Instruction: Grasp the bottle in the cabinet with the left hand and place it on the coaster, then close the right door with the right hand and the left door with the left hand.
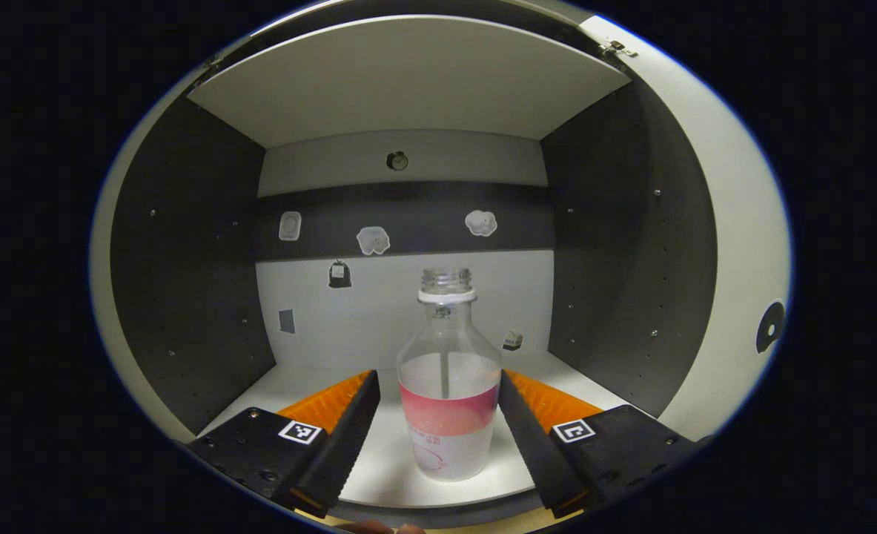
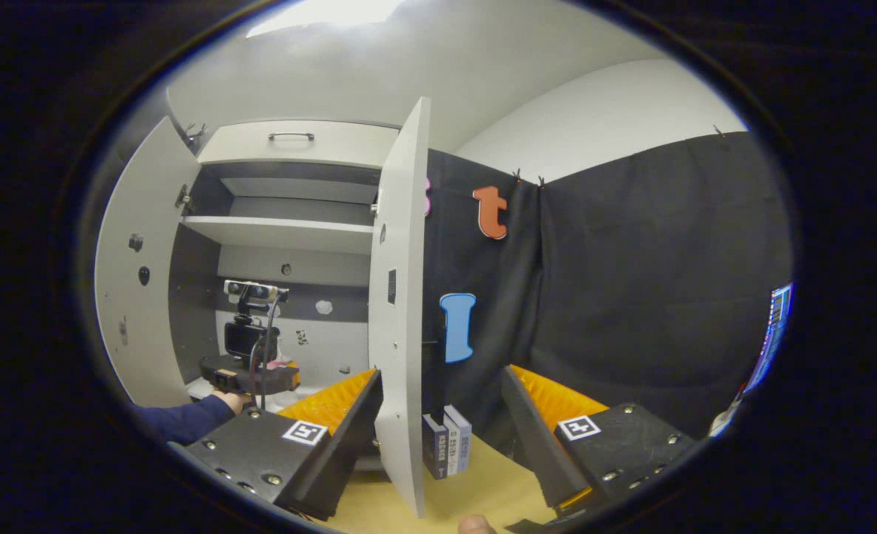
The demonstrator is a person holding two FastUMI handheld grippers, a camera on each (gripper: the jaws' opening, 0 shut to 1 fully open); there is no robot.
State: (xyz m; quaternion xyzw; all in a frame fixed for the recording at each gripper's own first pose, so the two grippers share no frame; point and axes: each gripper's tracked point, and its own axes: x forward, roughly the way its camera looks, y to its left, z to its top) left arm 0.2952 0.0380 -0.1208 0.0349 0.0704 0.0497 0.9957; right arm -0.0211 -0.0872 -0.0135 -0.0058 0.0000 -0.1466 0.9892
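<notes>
Straddling the bottle (image 1: 449, 400) with released jaws, left gripper (image 1: 438, 404), right gripper (image 2: 442, 404) released beside right door (image 2: 401, 297)

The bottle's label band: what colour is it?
Pink over white on the bottle; left gripper view shows it best.

- The left gripper (image 2: 249, 374) hides the bottle in the right gripper view.
- Spine print on the books (image 2: 447, 443) behind the right door (image 2: 401, 311) is too small to tell.
- Stickers (image 1: 373, 239) on the cabinet's back wall are blurred.
</notes>
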